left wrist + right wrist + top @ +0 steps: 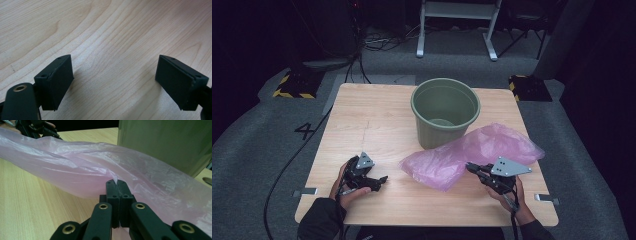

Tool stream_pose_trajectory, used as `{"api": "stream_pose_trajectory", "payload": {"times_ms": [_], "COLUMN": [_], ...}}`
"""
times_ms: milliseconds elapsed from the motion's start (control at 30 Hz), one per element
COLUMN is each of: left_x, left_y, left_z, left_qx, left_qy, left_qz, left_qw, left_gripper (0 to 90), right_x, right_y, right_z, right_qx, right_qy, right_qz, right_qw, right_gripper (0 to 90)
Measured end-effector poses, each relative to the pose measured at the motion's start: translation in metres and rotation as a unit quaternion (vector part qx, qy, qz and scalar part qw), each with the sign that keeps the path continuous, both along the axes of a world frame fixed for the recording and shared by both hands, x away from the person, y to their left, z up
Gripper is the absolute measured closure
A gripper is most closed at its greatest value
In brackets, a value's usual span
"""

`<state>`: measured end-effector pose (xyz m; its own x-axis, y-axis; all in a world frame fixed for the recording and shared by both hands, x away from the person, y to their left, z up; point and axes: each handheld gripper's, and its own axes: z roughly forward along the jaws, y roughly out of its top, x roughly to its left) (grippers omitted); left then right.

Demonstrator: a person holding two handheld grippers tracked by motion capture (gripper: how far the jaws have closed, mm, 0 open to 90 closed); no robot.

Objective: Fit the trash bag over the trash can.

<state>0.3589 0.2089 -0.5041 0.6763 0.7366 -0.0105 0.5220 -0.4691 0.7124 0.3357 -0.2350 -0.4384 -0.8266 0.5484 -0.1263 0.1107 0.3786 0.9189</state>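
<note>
The right gripper (116,185) pinches the pink plastic bag (82,170); lift gently. The left gripper (114,82) waits open, holding nothing.

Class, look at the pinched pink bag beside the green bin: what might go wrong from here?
1. The right gripper pinches only a thin fold of the pink bag; the film may slip or tear.
2. The bag leans on the green bin; pulling might tip it.

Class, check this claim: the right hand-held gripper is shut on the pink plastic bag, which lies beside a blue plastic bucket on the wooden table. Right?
Not quite: the round plastic bucket is green, as the high view shows. The right hand-held gripper is indeed shut on the pink plastic bag.
</note>
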Motion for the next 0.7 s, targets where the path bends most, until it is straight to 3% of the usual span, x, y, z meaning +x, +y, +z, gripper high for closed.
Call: {"api": "stream_pose_trajectory", "payload": {"times_ms": [533, 700], "left_x": [0.000, 0.000], "left_y": [0.000, 0.000], "left_z": [0.000, 0.000], "left_qx": [-0.001, 0.000], "left_qy": [0.000, -0.001], "left_qz": [0.000, 0.000], "left_qw": [1.0000, 1.0000], "left_gripper": [14.1, 14.1], "right_x": [-0.012, -0.010], "right_y": [-0.002, -0.002], "right_z": [0.035, 0.056], "right_qx": [0.028, 0.028], "right_qy": [-0.052, -0.075], "right_qz": [0.007, 0.004], "right_qw": [0.9982, 0.9967], "right_gripper": [90.0, 90.0]}}
